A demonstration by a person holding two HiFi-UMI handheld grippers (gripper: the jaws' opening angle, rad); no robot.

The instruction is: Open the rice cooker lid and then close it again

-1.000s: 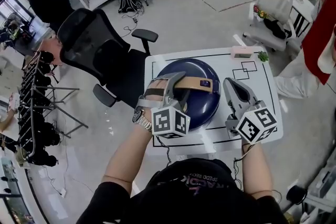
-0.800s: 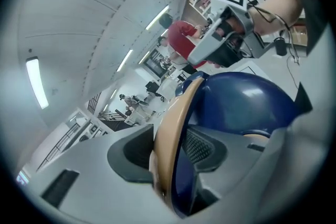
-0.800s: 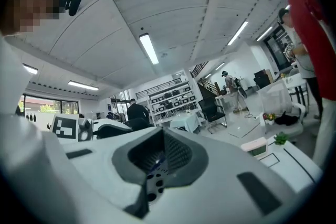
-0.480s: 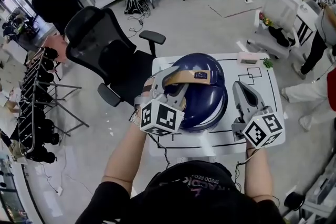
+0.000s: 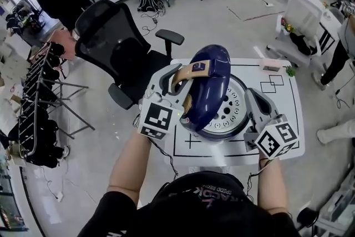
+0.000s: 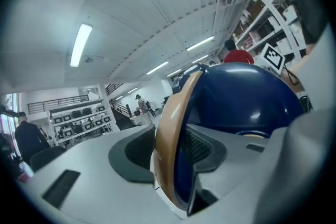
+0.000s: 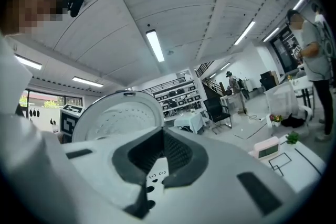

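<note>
The rice cooker's dark blue lid (image 5: 209, 83) stands swung up, and its white perforated underside (image 5: 227, 111) faces right. My left gripper (image 5: 178, 85) is shut on the lid's tan handle (image 5: 188, 71), and its jaws have just closed a little further on it. In the left gripper view the handle (image 6: 167, 134) runs between the pads (image 6: 134, 152), with the blue lid (image 6: 241, 97) behind it. My right gripper (image 5: 251, 93) hovers just right of the cooker, shut and holding nothing. The right gripper view shows those shut jaws (image 7: 157, 165) and the lid's white underside (image 7: 118, 115) at the left.
The cooker sits on a small white table (image 5: 288, 114) marked with black lines. A small pink device (image 5: 270, 67) lies at its far edge. A black office chair (image 5: 113, 36) stands to the far left of the table, and a rack (image 5: 33, 114) further left.
The lid has swung from lying shut to standing steeply up. My left gripper rose and rolled with the handle in its jaws. The right gripper moved a little and stays shut.
</note>
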